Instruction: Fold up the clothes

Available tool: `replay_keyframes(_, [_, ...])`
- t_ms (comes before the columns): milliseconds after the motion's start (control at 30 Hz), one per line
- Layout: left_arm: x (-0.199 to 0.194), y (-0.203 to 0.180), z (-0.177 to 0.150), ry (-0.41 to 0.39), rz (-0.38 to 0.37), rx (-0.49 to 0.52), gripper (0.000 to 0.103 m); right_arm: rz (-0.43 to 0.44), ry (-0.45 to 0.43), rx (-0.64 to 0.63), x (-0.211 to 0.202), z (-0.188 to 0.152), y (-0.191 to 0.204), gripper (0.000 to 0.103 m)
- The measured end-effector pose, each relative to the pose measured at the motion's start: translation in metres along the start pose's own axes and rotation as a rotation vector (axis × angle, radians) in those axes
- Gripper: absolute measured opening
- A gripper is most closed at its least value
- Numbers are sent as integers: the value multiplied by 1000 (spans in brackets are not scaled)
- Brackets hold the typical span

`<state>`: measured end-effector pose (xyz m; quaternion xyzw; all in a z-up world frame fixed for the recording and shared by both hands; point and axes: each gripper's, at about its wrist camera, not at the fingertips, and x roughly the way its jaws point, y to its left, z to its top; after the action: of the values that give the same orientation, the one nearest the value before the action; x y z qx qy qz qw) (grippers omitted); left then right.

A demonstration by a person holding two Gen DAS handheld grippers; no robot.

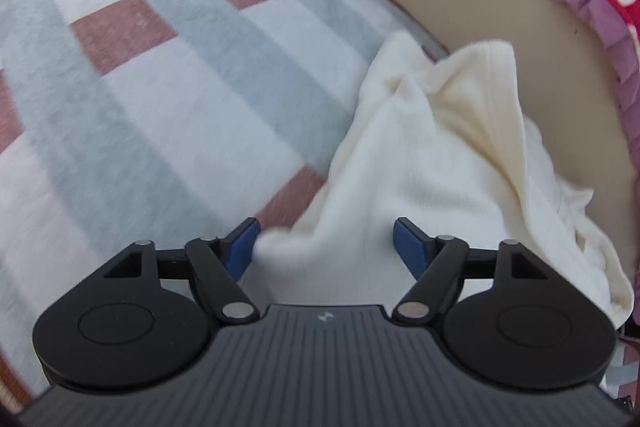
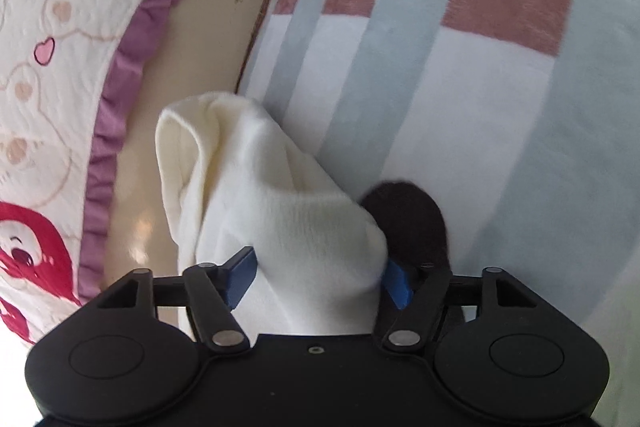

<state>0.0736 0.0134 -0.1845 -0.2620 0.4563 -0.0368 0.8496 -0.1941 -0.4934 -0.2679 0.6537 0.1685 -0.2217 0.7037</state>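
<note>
A cream knitted garment (image 1: 432,155) lies crumpled at the edge of a checked blanket (image 1: 160,67), partly over a tan strip. In the left wrist view my left gripper (image 1: 326,247) stands wide, its blue pads (image 1: 242,247) well apart, with a blurred fold of the garment lying loose between them. In the right wrist view the same cream garment (image 2: 260,195) bulges up between the blue pads (image 2: 240,275) of my right gripper (image 2: 320,277). Its jaws are wide and the cloth fills the gap without looking pinched. The garment's lower part is hidden behind both gripper bodies.
A dark fuzzy rounded thing (image 2: 408,215) sits just behind the garment by the right pad. A tan surface (image 1: 520,19) borders the blanket. Beyond it lies a white quilt (image 2: 52,27) with red figures and a purple frill (image 2: 120,87).
</note>
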Motion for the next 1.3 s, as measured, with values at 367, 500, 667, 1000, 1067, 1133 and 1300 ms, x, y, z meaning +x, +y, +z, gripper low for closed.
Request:
replay_keyframes(367, [19,-31,8,4,-142,76,18,-34,-87,-456,24,-14,70,29])
replay_keyframes(500, [-4,-40,22,-1,-155,161,16,41,-31,-544,-6,-12,95,27])
replay_keyframes(667, [-56,-37,18,62,-93,182,15,35,76,-634,-51,-24,104,25])
replay_keyframes(1000, [-50,23,-8,207,147,238,42,-363,113,-810,-48,-67,51,42])
replay_keyframes(1067, [-62,10,1,133,289,347,50,-457,22,-882,-58,-56,62,43])
replay_keyframes(1133, [-78,0,12,7,451,463,51,-604,-109,-1007,-67,-49,72,42])
replay_keyframes(1300, [-101,-19,31,-176,-21,701,66,-386,-68,-1052,-82,-37,100,46])
